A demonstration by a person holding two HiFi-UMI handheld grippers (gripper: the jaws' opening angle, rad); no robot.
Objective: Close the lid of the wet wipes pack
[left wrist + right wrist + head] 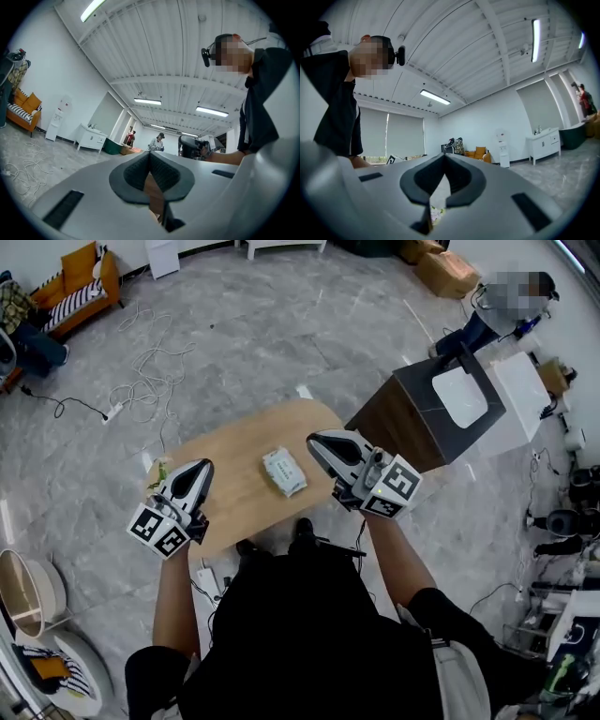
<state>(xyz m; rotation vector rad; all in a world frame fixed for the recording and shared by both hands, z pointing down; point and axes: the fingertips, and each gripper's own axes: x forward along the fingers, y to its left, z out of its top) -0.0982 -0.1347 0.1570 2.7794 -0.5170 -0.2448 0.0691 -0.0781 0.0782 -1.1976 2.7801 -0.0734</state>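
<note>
Pack (284,472) lies mid-table (234,451), bare wood all round it. Left gripper (199,472) is over the left edge and right gripper (319,442) over the right edge, both with jaws together and empty. Cabinet (412,418) is close by on the right; cables (141,381) lie on the far-left floor.

Grey marble floor (262,324) all round, white cables (142,371) trailing across it, an orange sofa (80,282) far left, dark cabinet (394,423) beside the oval wooden table (230,465), strip lights (147,101) overhead.
</note>
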